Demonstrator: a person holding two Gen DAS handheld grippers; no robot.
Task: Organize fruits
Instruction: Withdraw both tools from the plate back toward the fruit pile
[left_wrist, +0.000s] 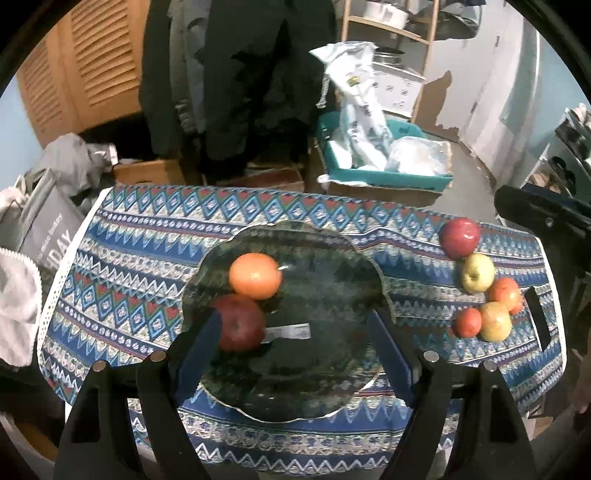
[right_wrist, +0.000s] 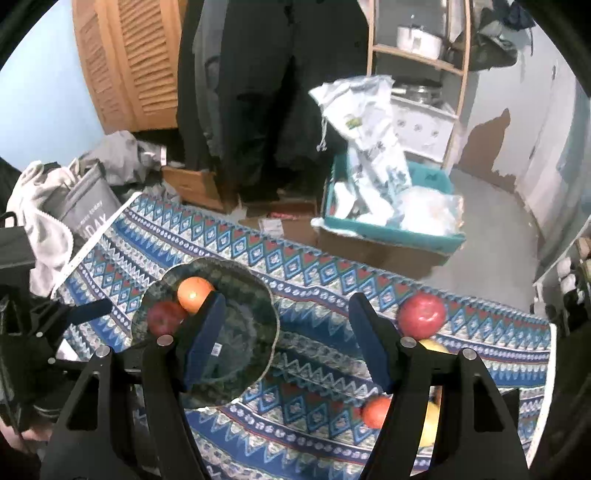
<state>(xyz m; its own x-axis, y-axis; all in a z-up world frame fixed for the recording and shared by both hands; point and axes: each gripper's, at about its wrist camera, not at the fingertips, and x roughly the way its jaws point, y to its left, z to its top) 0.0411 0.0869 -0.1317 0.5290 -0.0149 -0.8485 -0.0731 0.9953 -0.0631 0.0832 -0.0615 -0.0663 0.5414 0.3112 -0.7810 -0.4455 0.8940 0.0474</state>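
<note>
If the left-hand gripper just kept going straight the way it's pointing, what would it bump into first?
Most likely the dark glass plate: the open left gripper points down at its bare middle. The red apple lies by its left finger and might be grazed; depth is unclear.

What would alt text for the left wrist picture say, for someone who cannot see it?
A dark glass plate on a patterned blue tablecloth holds an orange and a red apple. Five more fruits cluster on the cloth to the right. The left claw hangs open and empty above the plate.
</note>
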